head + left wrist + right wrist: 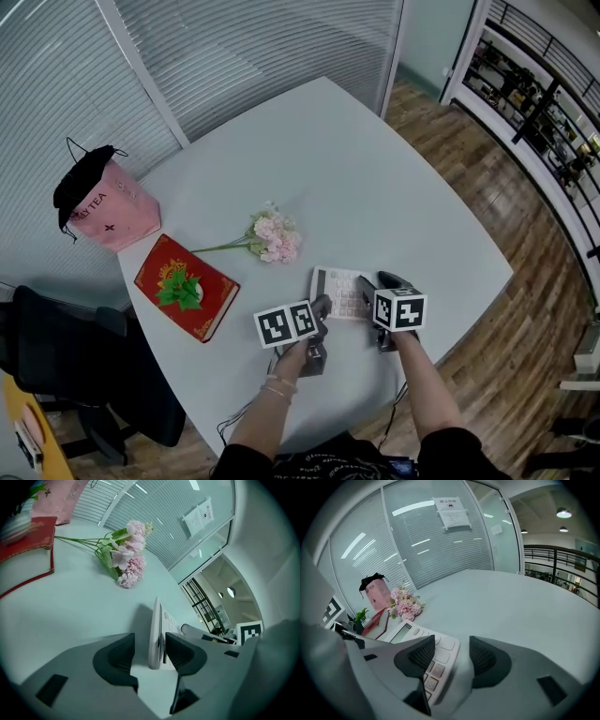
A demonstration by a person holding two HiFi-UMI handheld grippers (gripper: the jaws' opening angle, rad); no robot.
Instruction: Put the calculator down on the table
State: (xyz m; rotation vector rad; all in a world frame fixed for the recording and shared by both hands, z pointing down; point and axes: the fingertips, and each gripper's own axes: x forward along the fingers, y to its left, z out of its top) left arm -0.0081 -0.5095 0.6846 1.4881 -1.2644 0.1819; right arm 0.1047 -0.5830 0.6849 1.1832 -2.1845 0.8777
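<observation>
Calculator (339,292) lies on the table (375,187), long-ways between both tools. The left gripper (322,307) and right gripper (366,292) each sit around one end, jaws open.

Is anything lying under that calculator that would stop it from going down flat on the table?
Nothing visible does. The calculator has only table around it; the pink flowers and red book lie off to one side.

Bright, even indoor light; ceiling lamps (563,513) lit, streak glare on blinds (412,508). Soft shadows on tabletop (375,178). Gripper views fisheye, corners vignetted black.
</observation>
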